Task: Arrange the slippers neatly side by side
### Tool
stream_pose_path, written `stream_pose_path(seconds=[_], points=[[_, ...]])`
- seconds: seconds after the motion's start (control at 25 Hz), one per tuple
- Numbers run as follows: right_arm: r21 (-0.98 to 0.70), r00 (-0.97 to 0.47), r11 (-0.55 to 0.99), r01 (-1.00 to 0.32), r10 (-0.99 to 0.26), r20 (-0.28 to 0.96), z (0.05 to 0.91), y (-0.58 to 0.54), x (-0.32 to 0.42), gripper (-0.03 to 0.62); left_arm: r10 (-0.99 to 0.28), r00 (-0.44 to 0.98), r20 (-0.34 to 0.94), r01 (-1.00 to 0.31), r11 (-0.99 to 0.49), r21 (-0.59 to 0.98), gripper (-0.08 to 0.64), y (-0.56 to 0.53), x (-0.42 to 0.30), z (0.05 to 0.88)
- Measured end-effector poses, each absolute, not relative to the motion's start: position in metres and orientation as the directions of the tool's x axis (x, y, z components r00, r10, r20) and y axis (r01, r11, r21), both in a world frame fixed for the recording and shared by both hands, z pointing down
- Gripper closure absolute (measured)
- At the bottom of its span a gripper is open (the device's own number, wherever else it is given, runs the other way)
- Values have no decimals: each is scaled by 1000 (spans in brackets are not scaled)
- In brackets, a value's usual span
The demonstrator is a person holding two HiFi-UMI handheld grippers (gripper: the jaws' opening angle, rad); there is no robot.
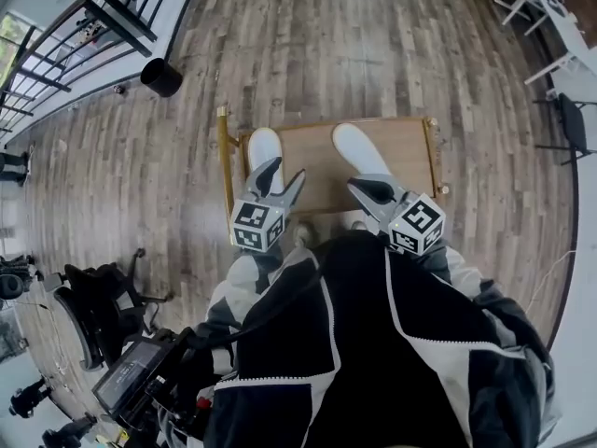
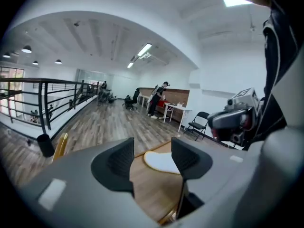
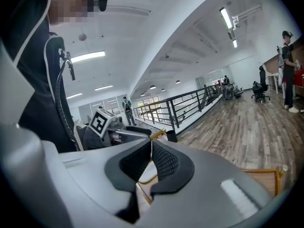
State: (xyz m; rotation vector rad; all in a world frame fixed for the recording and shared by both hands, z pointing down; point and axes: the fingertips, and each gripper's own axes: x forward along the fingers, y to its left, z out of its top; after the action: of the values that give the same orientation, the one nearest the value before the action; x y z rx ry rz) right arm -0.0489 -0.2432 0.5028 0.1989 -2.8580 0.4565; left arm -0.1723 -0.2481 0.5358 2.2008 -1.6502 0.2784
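White slippers, two of them, lie on a low wooden table (image 1: 308,171) with a gold frame, toes toward its far edge. The left slipper (image 1: 263,146) sits close to the left edge. The right slipper (image 1: 358,146) lies right of the middle, with a bare strip of wood between them. Their heels are hidden behind the grippers.

The left gripper (image 1: 285,169) hangs over the near end of the left slipper with its jaws wide apart and nothing between them. Its own view shows a white slipper (image 2: 160,161) lying on the wood beyond the gap, though which of the pair I cannot tell. The right gripper (image 1: 366,189) hovers at the near end of the right slipper, jaws pressed together and empty.

I judge the task to be at the closing-up step: both slippers point roughly the same way but are still well apart. The next move probably calls for lowering the open left gripper onto its slipper's heel, clamping it, and sliding it toward the middle until it lies just beside its mate, toes level.
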Motion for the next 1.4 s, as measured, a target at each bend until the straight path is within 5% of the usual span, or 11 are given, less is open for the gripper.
stream_pose_path(seconds=[0.24, 0.48, 1.04, 1.4], points=[[-281, -965, 946, -158, -88, 248, 500, -243, -49, 580, -903, 391, 178, -920, -380, 96, 365, -221, -128, 469], [-278, -966, 945, -170, -104, 238, 497, -246, -43, 580, -903, 419, 97, -905, -406, 130, 540, -201, -111, 435], [-285, -958, 936, -205, -132, 256, 509, -253, -35, 575, -903, 419, 99, -902, -401, 163, 540, -197, -110, 440], [-220, -859, 927, -303, -166, 484, 601, -291, -19, 563, -906, 407, 119, -901, -377, 213, 541, -187, -115, 451]])
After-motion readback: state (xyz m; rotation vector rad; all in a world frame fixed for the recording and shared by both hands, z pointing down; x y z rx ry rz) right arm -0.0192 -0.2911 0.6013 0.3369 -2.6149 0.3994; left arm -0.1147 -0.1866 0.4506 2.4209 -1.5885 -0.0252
